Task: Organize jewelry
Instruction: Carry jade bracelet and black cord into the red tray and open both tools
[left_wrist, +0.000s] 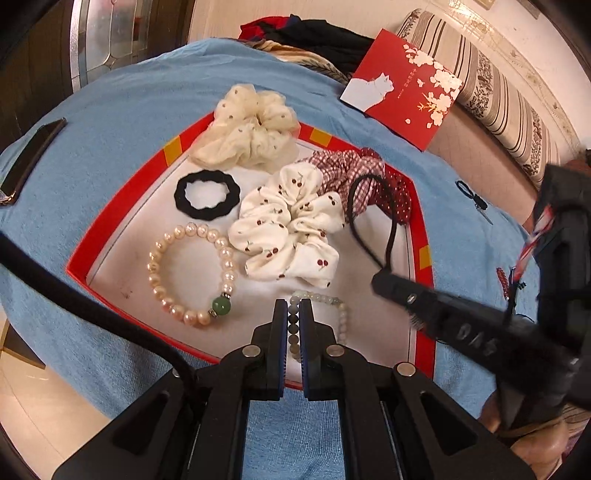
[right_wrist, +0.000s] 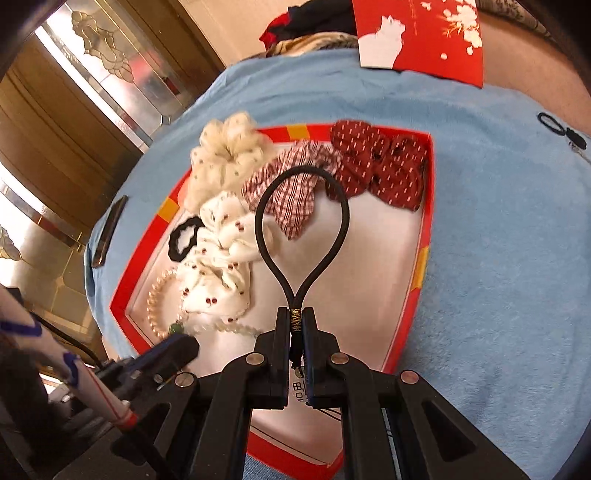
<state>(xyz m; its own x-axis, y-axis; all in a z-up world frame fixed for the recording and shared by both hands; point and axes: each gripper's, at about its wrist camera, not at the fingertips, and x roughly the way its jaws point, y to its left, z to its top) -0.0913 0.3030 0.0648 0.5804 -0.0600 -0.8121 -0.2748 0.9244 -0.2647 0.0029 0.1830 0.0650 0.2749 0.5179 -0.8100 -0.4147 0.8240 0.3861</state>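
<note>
Fluffy blue towel (left_wrist: 122, 110); glossy, perhaps pearl, bracelet (left_wrist: 192, 273).

Blue towel (left_wrist: 122, 110), red box (left_wrist: 421, 236), card (left_wrist: 402, 92)

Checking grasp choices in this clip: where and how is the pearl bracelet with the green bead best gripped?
Grip the pearl bracelet across its near strand beside the green bead, coming from above. It lies flat in the red tray, an open ring, clear of the cherry scrunchie.

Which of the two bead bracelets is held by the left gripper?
The pale jade-coloured bracelet, clamped in the left gripper; the pearl bracelet with a green bead lies free.
</note>
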